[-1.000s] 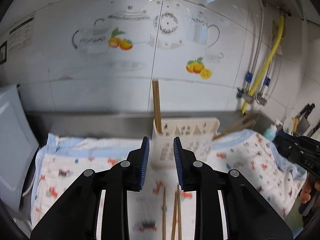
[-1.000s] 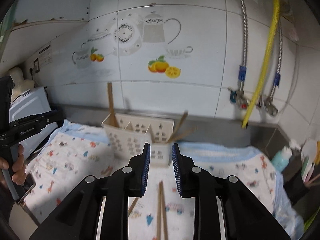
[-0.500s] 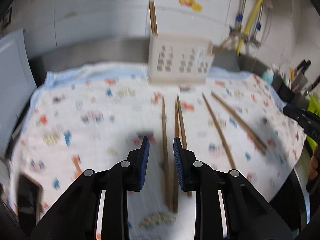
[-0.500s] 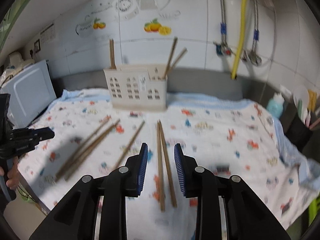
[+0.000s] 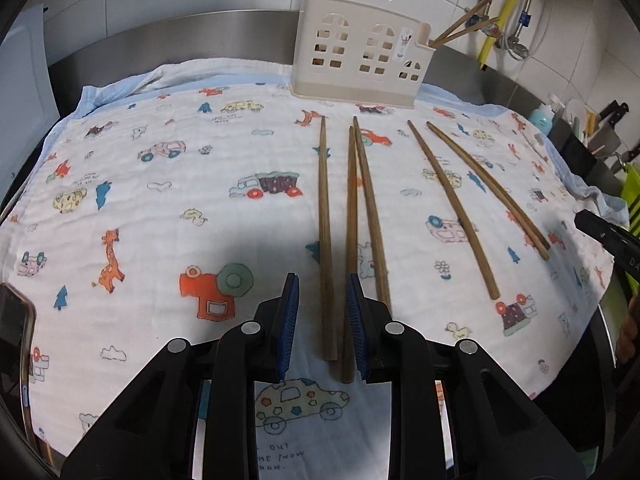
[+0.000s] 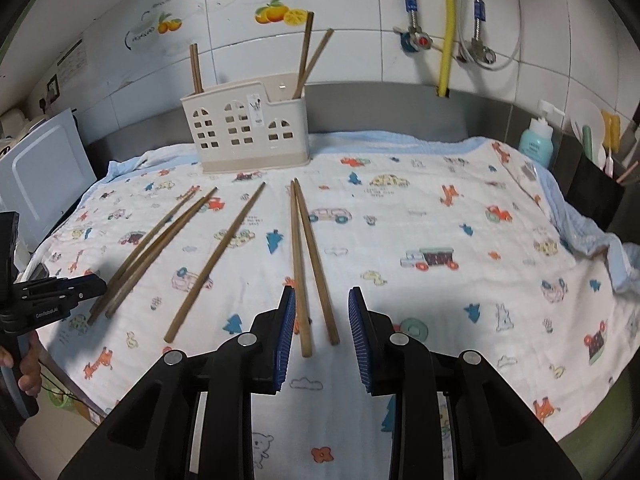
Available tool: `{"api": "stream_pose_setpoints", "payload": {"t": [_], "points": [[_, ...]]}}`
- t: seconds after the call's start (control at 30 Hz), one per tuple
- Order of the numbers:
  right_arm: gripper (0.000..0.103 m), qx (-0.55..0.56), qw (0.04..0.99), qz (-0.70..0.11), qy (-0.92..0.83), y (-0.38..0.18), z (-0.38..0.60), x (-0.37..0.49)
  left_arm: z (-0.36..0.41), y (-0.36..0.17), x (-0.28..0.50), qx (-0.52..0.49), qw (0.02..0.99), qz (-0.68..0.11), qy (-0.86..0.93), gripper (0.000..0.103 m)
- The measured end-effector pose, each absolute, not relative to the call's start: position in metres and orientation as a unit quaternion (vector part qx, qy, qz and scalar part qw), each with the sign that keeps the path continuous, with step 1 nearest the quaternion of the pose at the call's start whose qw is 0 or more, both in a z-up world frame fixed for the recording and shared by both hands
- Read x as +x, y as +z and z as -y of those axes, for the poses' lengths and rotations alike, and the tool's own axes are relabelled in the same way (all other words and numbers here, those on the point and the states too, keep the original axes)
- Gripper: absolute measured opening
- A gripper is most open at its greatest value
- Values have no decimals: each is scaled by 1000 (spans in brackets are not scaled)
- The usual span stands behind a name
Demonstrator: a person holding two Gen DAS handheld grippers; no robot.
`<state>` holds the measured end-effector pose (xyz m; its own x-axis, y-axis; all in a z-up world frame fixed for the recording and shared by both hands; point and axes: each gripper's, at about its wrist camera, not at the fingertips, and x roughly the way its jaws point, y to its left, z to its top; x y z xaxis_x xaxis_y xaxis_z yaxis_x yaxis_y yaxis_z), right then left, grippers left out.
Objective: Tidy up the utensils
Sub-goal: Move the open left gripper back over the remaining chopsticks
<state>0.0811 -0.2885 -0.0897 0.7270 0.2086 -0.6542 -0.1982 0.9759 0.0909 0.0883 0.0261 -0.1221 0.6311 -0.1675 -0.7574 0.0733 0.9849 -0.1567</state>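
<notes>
Chopsticks [image 5: 326, 236], 5 long brown tapered sticks, lie beneath 2 parted, empty grippers.

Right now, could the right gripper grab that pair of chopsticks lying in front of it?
Probably yes. The right gripper is open, the chopstick pair lies loose on the cloth with its near ends between the fingers, nothing covering it.

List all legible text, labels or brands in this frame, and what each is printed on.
"GenRobot.AI": on the black left tongs, seen from the right wrist view.
"OUT / HE (K)NOW / OON": partial print on the white cartoon-patterned cloth.
Small sticker on the cream plastic chopstick caddy: too small to read.
Teal soap bottle label: blurred.
White wall notice: unreadable.
</notes>
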Motion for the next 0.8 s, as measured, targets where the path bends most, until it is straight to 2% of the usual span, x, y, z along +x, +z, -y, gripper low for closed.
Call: {"api": "stream_pose_setpoints", "payload": {"t": [0.3, 0.43, 0.53, 0.8], "points": [[27, 9, 926, -363, 105, -100, 291, 84, -29, -128, 95, -65, 900, -427, -53, 24], [25, 7, 923, -370, 107, -105, 290, 88, -24, -128, 100, -35, 903, -427, -36, 24], [19, 5, 919, -377, 110, -110, 290, 94, -23, -127, 102, -17, 904, -427, -25, 24], [15, 4, 910, -398, 118, -124, 292, 111, -39, -127, 108, -38, 903, -428, -19, 24]]}}
